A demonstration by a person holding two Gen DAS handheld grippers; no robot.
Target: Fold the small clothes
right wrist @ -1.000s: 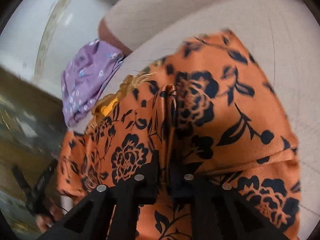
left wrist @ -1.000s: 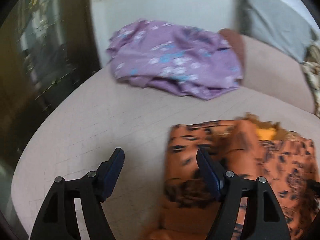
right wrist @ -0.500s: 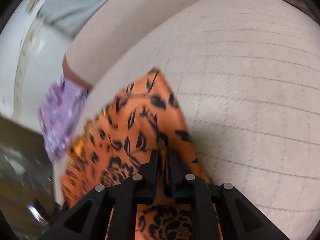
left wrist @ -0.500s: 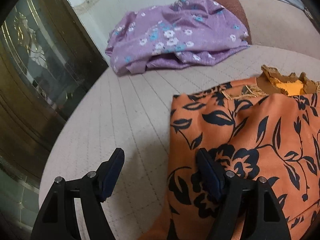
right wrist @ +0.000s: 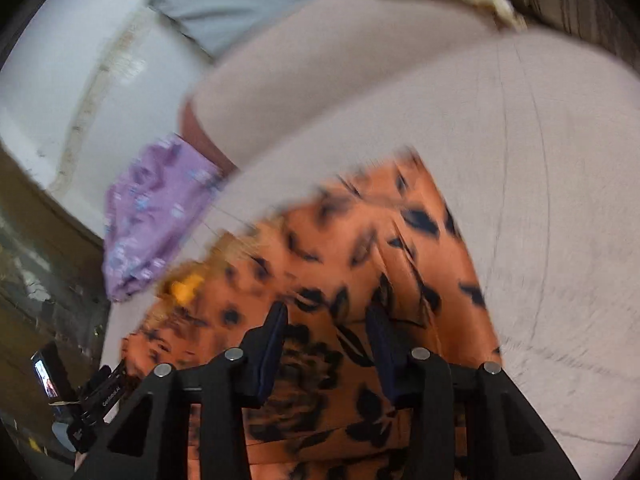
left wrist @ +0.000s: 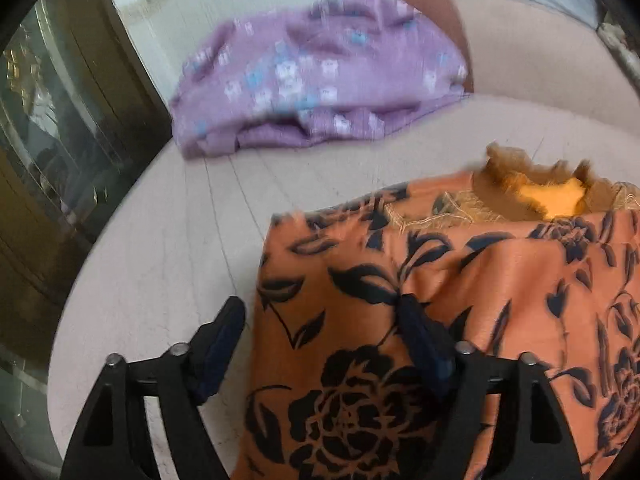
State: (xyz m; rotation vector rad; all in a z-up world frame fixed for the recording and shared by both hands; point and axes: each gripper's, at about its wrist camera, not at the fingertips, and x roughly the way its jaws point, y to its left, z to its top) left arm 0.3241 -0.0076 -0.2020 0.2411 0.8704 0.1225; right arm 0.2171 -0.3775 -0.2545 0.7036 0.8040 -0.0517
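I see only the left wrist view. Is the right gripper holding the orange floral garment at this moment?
Observer: No. The right gripper is open, with its fingers apart above the orange floral garment.
Operator: Understood. Does the garment reach the end of the seat on that side?
Observer: No. Bare sofa seat continues to the right of the garment's edge.

Orange black-floral garment [left wrist: 460, 280], purple flowered cloth [left wrist: 320, 76], pinkish-beige sofa [left wrist: 160, 280]
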